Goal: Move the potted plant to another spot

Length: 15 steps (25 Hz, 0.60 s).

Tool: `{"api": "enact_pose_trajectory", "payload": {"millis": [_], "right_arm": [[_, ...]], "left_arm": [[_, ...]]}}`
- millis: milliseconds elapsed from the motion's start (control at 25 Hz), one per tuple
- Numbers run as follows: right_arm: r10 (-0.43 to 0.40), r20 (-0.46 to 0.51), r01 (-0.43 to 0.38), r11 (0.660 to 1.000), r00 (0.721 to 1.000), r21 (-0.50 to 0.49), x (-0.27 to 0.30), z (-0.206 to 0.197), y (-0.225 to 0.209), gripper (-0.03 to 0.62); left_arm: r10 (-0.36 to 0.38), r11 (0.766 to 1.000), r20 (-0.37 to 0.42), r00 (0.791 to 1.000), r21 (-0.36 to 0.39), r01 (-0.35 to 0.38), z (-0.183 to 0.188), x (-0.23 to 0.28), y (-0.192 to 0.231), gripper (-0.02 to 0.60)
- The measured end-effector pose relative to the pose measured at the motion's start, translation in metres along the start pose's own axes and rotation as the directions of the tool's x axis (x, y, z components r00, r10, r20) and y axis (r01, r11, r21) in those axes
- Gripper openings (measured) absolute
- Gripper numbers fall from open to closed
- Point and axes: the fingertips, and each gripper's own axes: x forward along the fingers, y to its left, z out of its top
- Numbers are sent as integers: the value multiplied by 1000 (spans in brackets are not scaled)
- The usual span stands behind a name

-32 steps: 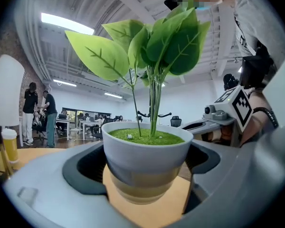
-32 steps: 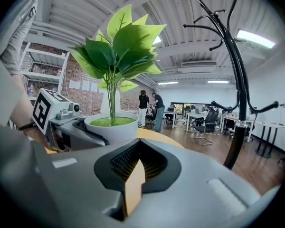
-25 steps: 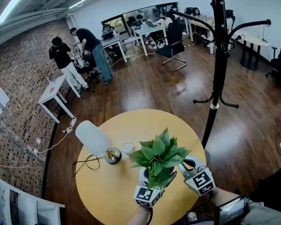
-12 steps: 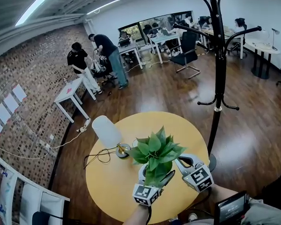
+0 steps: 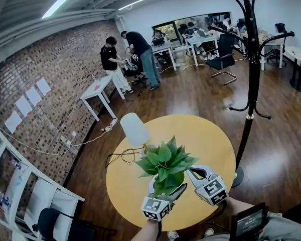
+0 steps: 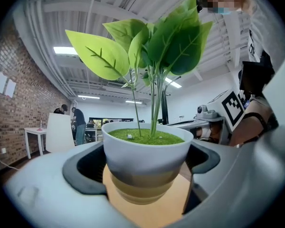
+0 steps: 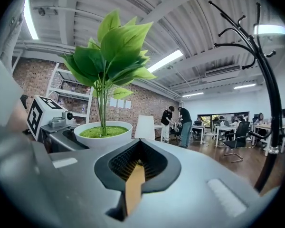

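The left gripper [image 5: 160, 193] is clasping the plant [image 5: 164, 162] by its white pot [image 6: 145, 151], jaws pressed to either side, at the near side of the round worktop [image 5: 200, 139]. The right gripper [image 5: 192, 173] is hovering just beside the pot, jaws clenched on nothing.

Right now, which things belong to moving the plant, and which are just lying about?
In the job: potted plant; left gripper, shut on its pot; round table.
Just about: right gripper, shut and empty; lamp; cable; coat stand.
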Motion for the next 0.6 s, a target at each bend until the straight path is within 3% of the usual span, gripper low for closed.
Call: {"api": "enact_pose_trajectory", "payload": {"millis": [280, 600], "right_arm": [[47, 4, -47, 999, 999, -12, 28, 2, 30, 9], [10, -19, -11, 1000, 1000, -18, 112, 4, 81, 8]], "left_arm": [[43, 999, 0, 999, -16, -43, -4, -27, 27, 511], [-12, 999, 1, 1000, -31, 12, -24, -68, 108, 511]]}}
